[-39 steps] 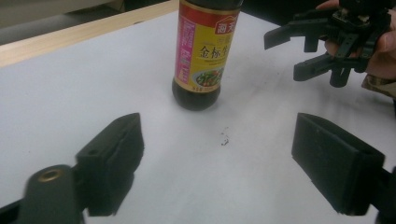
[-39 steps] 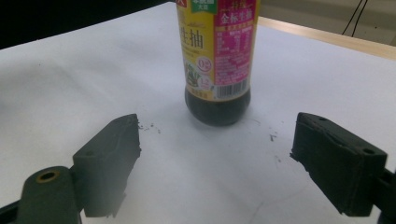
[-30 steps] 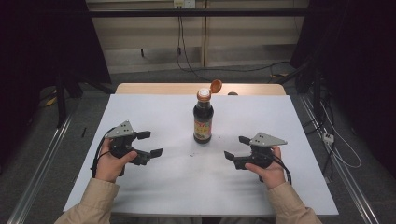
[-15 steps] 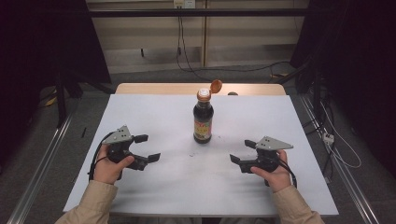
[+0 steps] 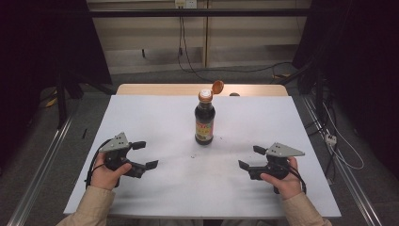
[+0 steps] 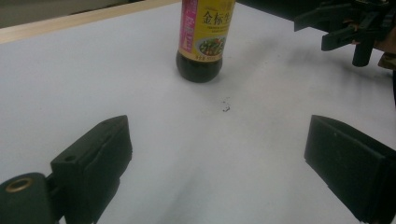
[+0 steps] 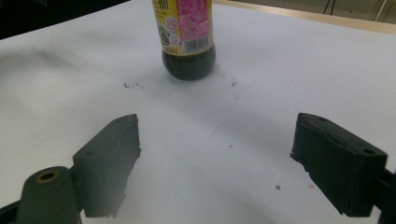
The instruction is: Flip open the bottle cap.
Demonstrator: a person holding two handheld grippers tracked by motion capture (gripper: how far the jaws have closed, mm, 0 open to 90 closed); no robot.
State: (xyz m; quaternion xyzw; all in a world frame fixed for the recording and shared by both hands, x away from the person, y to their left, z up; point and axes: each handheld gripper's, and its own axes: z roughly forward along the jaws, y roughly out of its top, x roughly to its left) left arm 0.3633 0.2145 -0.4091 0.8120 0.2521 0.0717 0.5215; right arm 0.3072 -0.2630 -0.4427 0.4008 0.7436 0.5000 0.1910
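A dark sauce bottle (image 5: 204, 125) with a yellow and pink label stands upright at the middle of the white table (image 5: 155, 117). Its orange flip cap (image 5: 217, 86) is tipped open. My left gripper (image 5: 147, 155) is held to the bottle's near left, open and holding nothing. My right gripper (image 5: 250, 157) hovers at the near right, also open with nothing between its jaws. The left gripper view looks past the left gripper (image 6: 219, 158) to the bottle (image 6: 203, 42) and the right gripper (image 6: 341, 28). In the right gripper view the bottle (image 7: 187, 42) stands ahead of the right gripper (image 7: 215, 163).
A few dark specks (image 6: 226, 107) mark the white sheet just in front of the bottle. The table's wooden far edge (image 5: 160, 89) lies behind it. Metal rails (image 5: 42, 165) and cables (image 5: 343, 150) run along the floor on both sides.
My right gripper has drawn away from the bottle, rightward and toward the near edge. The left gripper has barely shifted. The bottle has not moved.
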